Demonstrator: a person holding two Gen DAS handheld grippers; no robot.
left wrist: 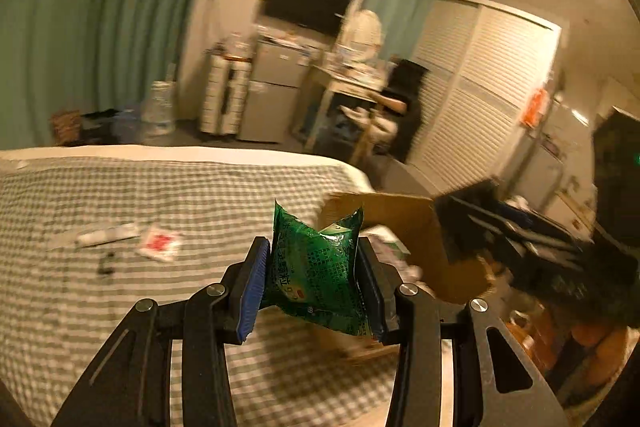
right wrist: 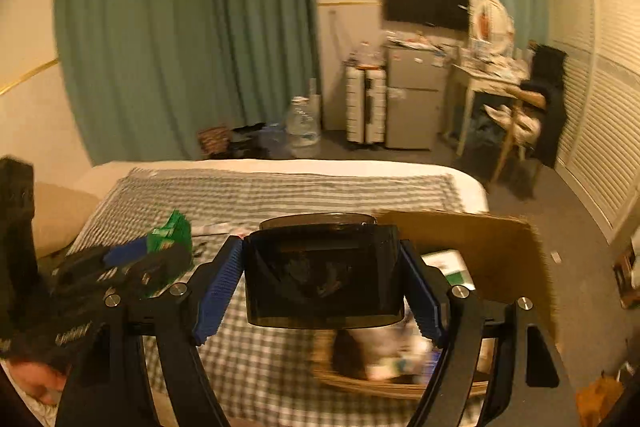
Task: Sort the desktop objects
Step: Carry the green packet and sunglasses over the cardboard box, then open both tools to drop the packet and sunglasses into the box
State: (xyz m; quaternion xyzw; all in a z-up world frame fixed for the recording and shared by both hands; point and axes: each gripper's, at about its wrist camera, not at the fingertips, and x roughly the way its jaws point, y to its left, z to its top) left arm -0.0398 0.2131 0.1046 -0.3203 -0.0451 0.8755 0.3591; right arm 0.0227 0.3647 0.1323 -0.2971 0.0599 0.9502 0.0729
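Above the bed's (left wrist: 120, 307) right edge, the left claw (left wrist: 316, 279) pinches a green packet (left wrist: 316, 267) and the right claw (right wrist: 322, 279) clamps a dark box (right wrist: 322, 279); either could slip short of the cardboard box (right wrist: 500, 255).

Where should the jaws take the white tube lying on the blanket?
Take the tube mid-body, from above, jaws across its narrow width. It lies flat on the checked blanket, long axis running left-right in the left wrist view, so no side gives a way under it. The red-and-white sachet sits close to its right end; stay left of that.
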